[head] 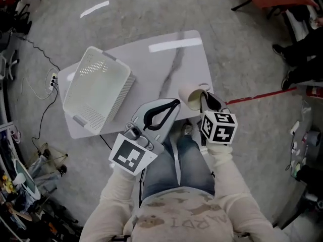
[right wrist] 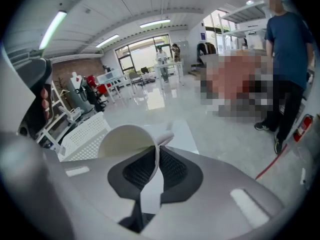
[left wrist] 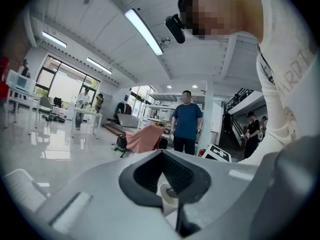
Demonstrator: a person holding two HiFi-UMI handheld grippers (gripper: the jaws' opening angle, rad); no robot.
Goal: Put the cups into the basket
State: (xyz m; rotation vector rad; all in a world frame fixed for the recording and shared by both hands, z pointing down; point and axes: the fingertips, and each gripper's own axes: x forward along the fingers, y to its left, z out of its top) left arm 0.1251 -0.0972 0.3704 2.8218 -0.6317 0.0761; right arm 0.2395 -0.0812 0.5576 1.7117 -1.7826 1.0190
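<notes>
Only the head view takes in the whole white basket (head: 98, 89), sitting at the left end of the marble table (head: 174, 59). The right gripper view shows the right tool (right wrist: 156, 151) clamped on the rim of a white cup (right wrist: 125, 139), held at the table's near edge. The left tool (left wrist: 162, 153) has its jaws together, empty.

On the left half of the desk (head: 176, 59), a basket (head: 98, 89), set askew to the desk's edges, open side up. At the front right corner, a cup (head: 191, 96), tipped sideways, its wall between the fingers of the right gripper (head: 204, 99). Between basket and cup, over the desk's front edge, the left gripper (head: 174, 105), just left of the cup. On the floor (head: 242, 49) left of the desk, a cable (head: 43, 54).
</notes>
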